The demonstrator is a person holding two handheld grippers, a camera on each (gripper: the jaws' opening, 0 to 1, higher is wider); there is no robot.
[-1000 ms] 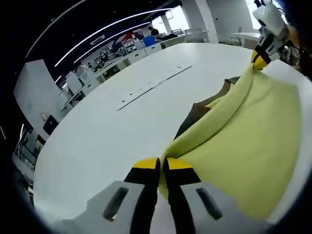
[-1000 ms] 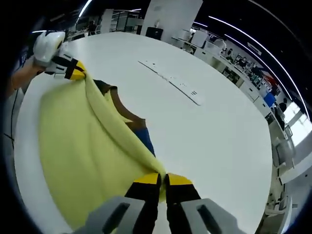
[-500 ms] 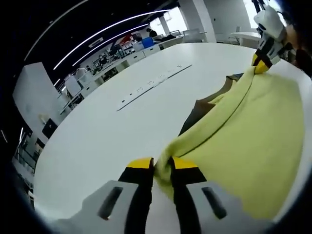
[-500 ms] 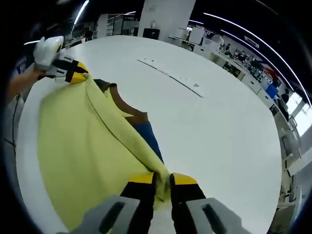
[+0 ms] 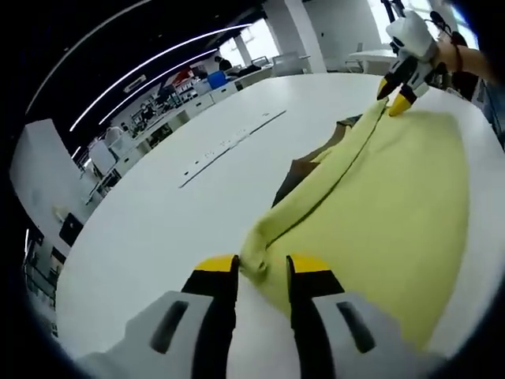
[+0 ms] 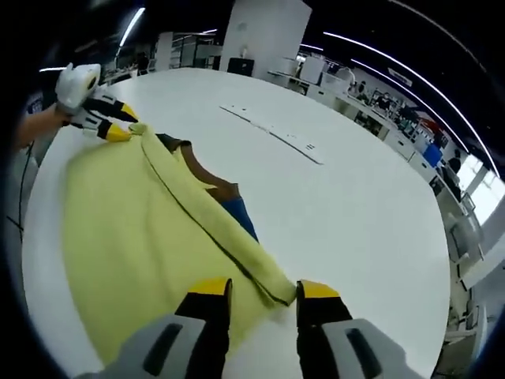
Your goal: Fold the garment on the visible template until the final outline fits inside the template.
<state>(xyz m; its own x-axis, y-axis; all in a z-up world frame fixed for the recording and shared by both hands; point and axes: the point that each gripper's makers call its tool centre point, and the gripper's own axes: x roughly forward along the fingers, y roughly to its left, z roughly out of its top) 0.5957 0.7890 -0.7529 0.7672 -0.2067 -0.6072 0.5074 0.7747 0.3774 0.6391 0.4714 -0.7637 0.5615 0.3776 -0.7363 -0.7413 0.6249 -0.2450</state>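
At six o'clock in the left gripper view, the left gripper [image 5: 261, 276] stands with jaws apart, a corner of the yellow garment [image 5: 394, 197] lying between them. The right gripper [image 6: 261, 298] also stands open at the garment's other corner. The garment lies on the white table [image 6: 339, 197], hiding most of the brown and blue template [image 6: 229, 204] beneath.

The garment [image 5: 394, 189] is seen as soft matt yellow cloth, thickly folded at its edge. The table [image 6: 355, 205] looks smooth and faintly glossy, perhaps laminate. The left gripper [image 5: 260, 272] shows matt plastic-like fingertips [image 5: 217, 268].
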